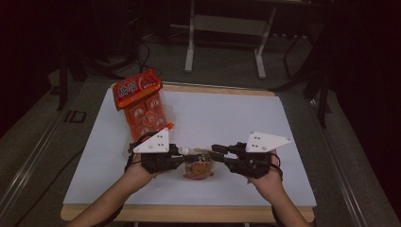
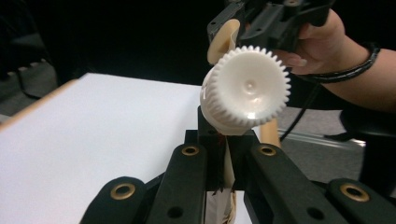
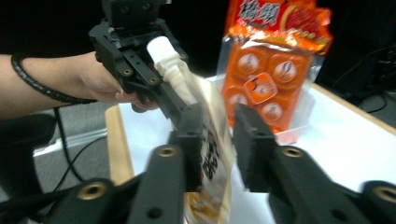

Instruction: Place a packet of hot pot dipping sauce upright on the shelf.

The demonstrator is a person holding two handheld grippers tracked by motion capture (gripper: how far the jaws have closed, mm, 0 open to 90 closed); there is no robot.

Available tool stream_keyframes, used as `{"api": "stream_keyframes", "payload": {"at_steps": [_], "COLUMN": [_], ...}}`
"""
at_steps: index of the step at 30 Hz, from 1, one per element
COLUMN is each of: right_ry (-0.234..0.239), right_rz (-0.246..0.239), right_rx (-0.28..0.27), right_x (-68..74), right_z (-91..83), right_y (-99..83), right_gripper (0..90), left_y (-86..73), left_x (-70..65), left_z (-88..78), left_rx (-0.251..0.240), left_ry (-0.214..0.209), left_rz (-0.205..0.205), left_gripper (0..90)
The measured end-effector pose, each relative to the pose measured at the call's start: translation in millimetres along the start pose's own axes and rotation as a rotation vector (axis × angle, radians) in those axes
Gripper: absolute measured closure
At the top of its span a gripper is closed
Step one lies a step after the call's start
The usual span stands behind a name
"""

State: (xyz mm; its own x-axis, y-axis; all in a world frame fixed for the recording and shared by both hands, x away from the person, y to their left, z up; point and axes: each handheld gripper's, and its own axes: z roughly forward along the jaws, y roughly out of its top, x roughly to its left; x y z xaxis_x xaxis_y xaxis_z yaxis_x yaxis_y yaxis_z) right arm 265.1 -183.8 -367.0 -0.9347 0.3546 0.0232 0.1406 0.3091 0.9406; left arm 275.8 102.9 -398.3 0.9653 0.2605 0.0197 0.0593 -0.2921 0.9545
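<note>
A small printed pouch (image 1: 198, 166) with a white ribbed screw cap (image 2: 247, 88) is held between my two grippers near the table's front edge. My left gripper (image 1: 182, 153) is shut on the pouch just under the cap (image 3: 161, 49); in the left gripper view its jaws (image 2: 224, 144) pinch the neck. My right gripper (image 3: 219, 126) faces it from the right. Its jaws stand apart around the pouch body (image 3: 212, 154), with a gap on the right side. In the high view the right gripper (image 1: 215, 152) points left at the pouch.
An orange multi-pack of snacks (image 1: 142, 101) lies at the white table top's (image 1: 227, 113) back left, close behind my left hand; it also appears as an orange pack (image 3: 271, 60) beyond the pouch. Wooden table edges frame the top. Table legs and cables are on the floor behind.
</note>
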Motion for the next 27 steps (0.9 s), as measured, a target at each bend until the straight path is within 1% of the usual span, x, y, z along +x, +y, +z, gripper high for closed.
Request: {"api": "stream_keyframes", "payload": {"at_steps": [1,2,3,4,5,6,7,8,9,10,12,13,14,16,18,19,20,21,22,23,27], "right_ry": [-0.016,-0.029,-0.038,-0.053,-0.067,-0.069,-0.067,-0.078,-0.075,-0.067,-0.053,-0.053,-0.059,-0.053,-0.061,-0.057,-0.065,-0.075,-0.078,-0.071,-0.054], "right_rz": [0.003,0.006,0.009,0.012,0.016,0.026,0.043,0.058,0.061,0.068,0.084,0.087,0.087,0.080,0.080,0.073,0.065,0.056,0.046,0.046,0.072], "right_rx": [-0.012,-0.025,-0.037,-0.049,-0.058,-0.069,-0.077,-0.084,-0.091,-0.099,-0.117,-0.121,-0.122,-0.110,-0.104,-0.102,-0.096,-0.088,-0.079,-0.077,-0.069], "right_x": [-0.7,-1.6,-3.0,-4.3,-5.7,-7.7,-10.1,-12.0,-14.0,-15.9,-18.6,-19.2,-19.7,-21.3,-22.5,-23.0,-22.8,-22.4,-22.0,-21.6,-23.6], "right_z": [-2.2,-4.5,-6.8,-9.2,-11.8,-14.2,-16.2,-18.2,-20.3,-22.0,-25.3,-26.4,-27.7,-29.2,-29.9,-30.0,-30.1,-29.7,-29.2,-28.6,-26.8], "right_y": [0.1,0.1,-0.1,-0.6,-1.1,-1.8,-2.6,-3.7,-5.4,-7.1,-10.8,-12.4,-14.1,-17.1,-19.7,-20.8,-21.8,-22.9,-24.1,-25.7,-33.6], "right_gripper": [65.0,56.4,50.3,46.5,41.5,35.6,32.0,28.4,22.5,18.9,14.3,13.5,13.7,12.0,12.7,12.7,12.7,13.0,13.5,13.5,13.6], "left_y": [2.5,4.9,7.3,9.4,11.6,14.0,16.3,18.5,20.7,22.5,25.0,25.6,26.0,25.3,23.1,21.5,19.8,17.9,15.6,13.2,5.3], "left_x": [2.3,4.4,7.1,10.2,13.0,16.9,20.7,25.0,29.6,33.5,41.6,45.1,49.1,55.2,60.6,63.1,65.5,68.4,70.8,73.3,82.6], "left_z": [-2.0,-4.4,-7.1,-10.0,-13.0,-16.4,-19.9,-23.5,-27.1,-30.8,-37.6,-40.7,-43.6,-48.6,-53.2,-55.1,-57.0,-59.1,-61.0,-63.1,-70.7], "left_rx": [0.000,0.001,0.004,0.002,-0.004,-0.007,-0.014,-0.019,-0.020,-0.025,-0.043,-0.051,-0.058,-0.071,-0.078,-0.078,-0.075,-0.073,-0.074,-0.079,-0.085], "left_ry": [-0.001,0.011,0.021,0.024,0.043,0.048,0.056,0.068,0.071,0.084,0.094,0.109,0.113,0.127,0.135,0.139,0.146,0.149,0.162,0.169,0.199], "left_rz": [0.003,0.017,0.023,0.032,0.041,0.037,0.043,0.045,0.047,0.056,0.065,0.068,0.065,0.085,0.103,0.109,0.111,0.105,0.101,0.095,0.077], "left_gripper": [88.4,88.4,88.4,88.5,88.4,88.4,88.4,88.4,88.4,88.4,88.4,88.4,88.4,88.4,88.4,88.4,88.4,88.4,88.4,88.4,88.4]}}
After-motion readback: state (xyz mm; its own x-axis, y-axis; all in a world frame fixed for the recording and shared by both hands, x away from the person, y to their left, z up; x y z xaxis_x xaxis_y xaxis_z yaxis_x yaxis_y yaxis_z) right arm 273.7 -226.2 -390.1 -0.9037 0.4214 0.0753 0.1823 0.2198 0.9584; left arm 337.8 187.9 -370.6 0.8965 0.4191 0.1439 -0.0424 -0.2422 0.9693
